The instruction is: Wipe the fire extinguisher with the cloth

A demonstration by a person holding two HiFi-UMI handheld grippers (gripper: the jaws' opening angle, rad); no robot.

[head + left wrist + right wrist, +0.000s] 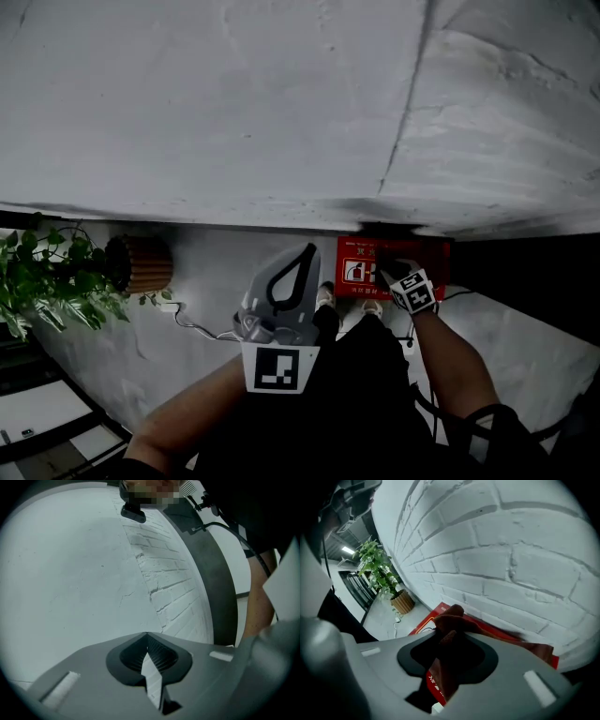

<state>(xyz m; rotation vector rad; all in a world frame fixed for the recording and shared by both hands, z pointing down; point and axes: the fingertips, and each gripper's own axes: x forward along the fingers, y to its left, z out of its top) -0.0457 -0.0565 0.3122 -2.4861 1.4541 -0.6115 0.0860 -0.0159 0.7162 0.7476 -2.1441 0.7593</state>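
A red fire extinguisher box [361, 267] with printed panels on its lid is sitting on the pale floor [525, 347], pushed up against the foot of a white-painted brick wall [281, 112].

The right claw [451, 632] is tipping downward just over the box and is pinching a dark reddish-brown cloth [452, 616]. The fabric is bunching up over the claw's tips and trailing back through the gap between the jaws. From the head view I cannot tell whether the cloth is touching the box.

The left claw [147, 638] is hanging to the left of the box and nearer the person. Its jaws are pressing together at the tips with nothing between them, and it is facing the bare wall.

Well to the left of the box, along the same wall, a leafy green plant [47, 281] is standing beside a round woven pot [141, 264]. A thin white cable [192, 325] is lying on the floor between that pot and the box.
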